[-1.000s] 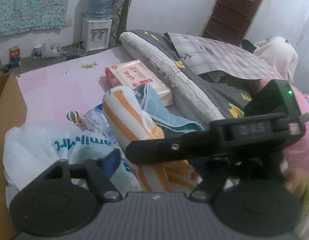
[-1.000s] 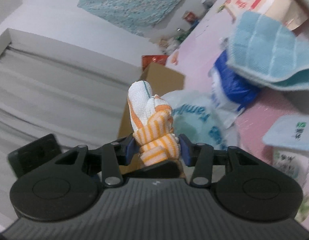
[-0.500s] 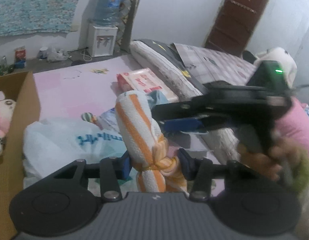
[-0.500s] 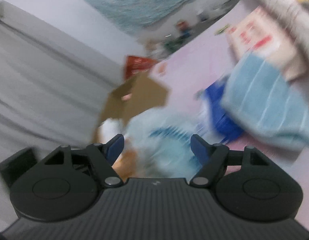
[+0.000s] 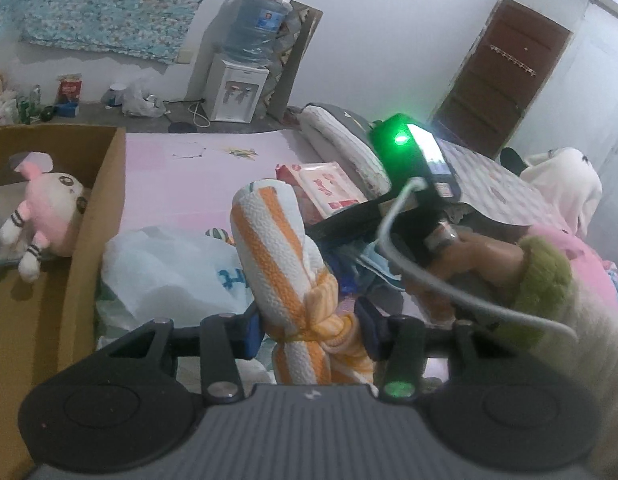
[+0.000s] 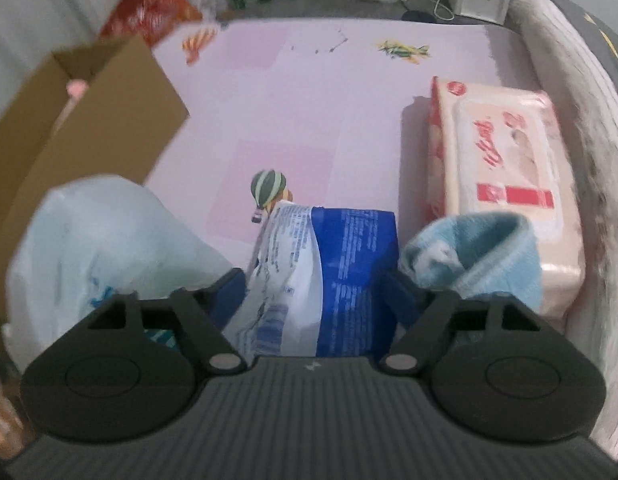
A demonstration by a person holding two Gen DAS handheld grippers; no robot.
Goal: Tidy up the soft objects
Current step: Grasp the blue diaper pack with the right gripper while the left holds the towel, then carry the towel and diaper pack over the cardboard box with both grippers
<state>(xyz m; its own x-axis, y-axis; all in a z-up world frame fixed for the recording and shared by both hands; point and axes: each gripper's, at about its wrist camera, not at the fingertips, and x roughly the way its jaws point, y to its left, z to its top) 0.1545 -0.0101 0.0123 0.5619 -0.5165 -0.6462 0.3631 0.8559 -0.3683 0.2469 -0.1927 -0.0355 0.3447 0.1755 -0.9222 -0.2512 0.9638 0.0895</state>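
Observation:
My left gripper is shut on the orange-and-white striped towel, a knotted roll that stands upright between its blue pads above the pink bed sheet. A cardboard box sits to its left with a pink plush toy inside. My right gripper is open and empty, its fingers on either side of a blue-and-white plastic pack. A light blue towel lies just to its right. The right gripper's body shows in the left wrist view.
A white plastic bag lies between the box and the blue pack. A pink wipes pack lies by a rolled bedding edge. A water dispenser stands by the far wall.
The striped towel passed from my right gripper to my left, which shut on it. My right gripper opened, pulled away and swung down over the blue pack.

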